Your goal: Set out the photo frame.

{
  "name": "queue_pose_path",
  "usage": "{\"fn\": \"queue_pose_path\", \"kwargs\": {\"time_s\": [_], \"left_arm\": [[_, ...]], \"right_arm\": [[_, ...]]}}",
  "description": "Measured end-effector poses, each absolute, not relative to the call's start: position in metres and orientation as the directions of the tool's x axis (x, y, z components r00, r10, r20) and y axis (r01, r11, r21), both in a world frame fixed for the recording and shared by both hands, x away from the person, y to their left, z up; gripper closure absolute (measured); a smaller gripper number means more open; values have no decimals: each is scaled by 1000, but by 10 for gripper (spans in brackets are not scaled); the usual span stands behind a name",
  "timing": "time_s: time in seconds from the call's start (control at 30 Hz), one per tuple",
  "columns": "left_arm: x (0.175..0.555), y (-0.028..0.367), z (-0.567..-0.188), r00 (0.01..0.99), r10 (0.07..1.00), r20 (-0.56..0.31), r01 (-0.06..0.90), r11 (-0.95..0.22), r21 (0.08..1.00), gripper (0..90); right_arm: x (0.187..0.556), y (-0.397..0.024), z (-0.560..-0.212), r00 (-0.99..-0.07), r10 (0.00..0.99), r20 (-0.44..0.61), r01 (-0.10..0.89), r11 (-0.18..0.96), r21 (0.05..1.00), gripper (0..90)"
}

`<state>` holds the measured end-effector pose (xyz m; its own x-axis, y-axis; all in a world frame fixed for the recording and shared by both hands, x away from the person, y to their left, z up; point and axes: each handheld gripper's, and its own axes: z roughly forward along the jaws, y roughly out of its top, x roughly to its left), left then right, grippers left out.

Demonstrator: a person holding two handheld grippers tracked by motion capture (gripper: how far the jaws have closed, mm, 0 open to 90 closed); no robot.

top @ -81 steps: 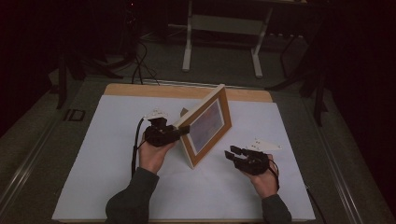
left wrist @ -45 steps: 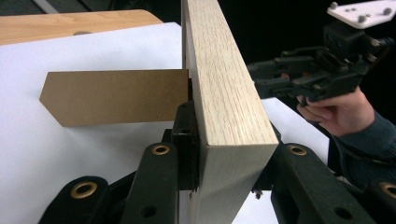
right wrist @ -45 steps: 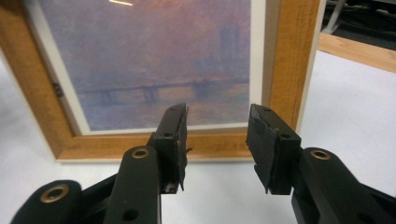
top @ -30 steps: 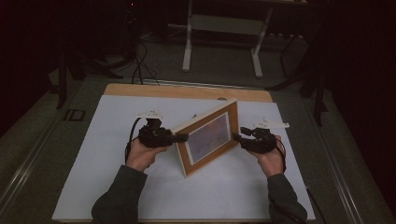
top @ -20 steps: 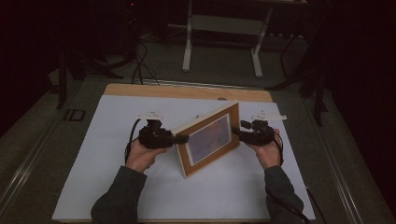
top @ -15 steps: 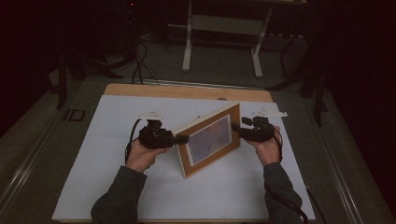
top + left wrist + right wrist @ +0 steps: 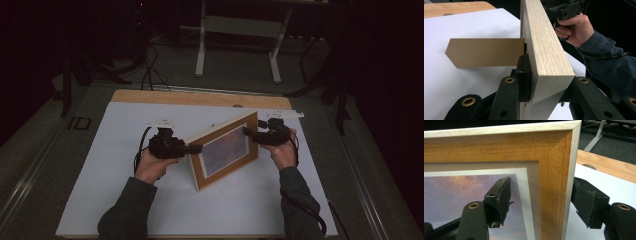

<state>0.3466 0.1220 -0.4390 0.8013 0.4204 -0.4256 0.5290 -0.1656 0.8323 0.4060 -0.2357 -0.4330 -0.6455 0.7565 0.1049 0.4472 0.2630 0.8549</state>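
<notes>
**Frame upright, right jaws letting go**

High view: wooden picture frame stands on the white sheet between both grippers.

Left gripper view: jaws clamp its pale, grainy edge beside the brown fibreboard stand.

Right gripper view: padded jaws, just opening, straddle the mitred corner, seemingly clear.

Wood, card and worn black pads

The picture frame has a honey-stained wooden face with fine dark grain and a matt finish; its outer edge is pale, unstained wood with open grain. Smooth glazing covers a glossy print of a purple sky. The stand flap behind is plain brown fibreboard, matt and smooth. The right gripper has black, rough, frayed pads on matt plastic jaws with brass-coloured eyelets. The desk is light wood under a matt white sheet.
</notes>
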Motion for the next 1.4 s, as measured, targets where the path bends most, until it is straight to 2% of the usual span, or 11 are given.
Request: {"fn": "queue_pose_path", "kwargs": {"time_s": [0.53, 0.8, 1.0, 1.23, 1.4], "left_arm": [[349, 121, -436, 826, 410, -387, 500, -215, 839, 704], [352, 121, -435, 833, 399, -383, 498, -239, 834, 702], [352, 121, -434, 834, 405, -375, 494, -244, 835, 702], [352, 120, -434, 833, 421, -360, 486, -245, 839, 705], [353, 118, -433, 829, 436, -350, 484, -247, 839, 709]], "right_arm": [[422, -240, -431, -709, 685, 168, 458, 267, 848, 295], [430, -234, -432, -757, 630, 174, 445, 302, 843, 189], [434, -235, -437, -775, 600, 195, 449, 306, 840, 169], [437, -236, -437, -783, 586, 208, 455, 312, 834, 182], [437, -242, -438, -774, 589, 234, 468, 282, 838, 231]]}}
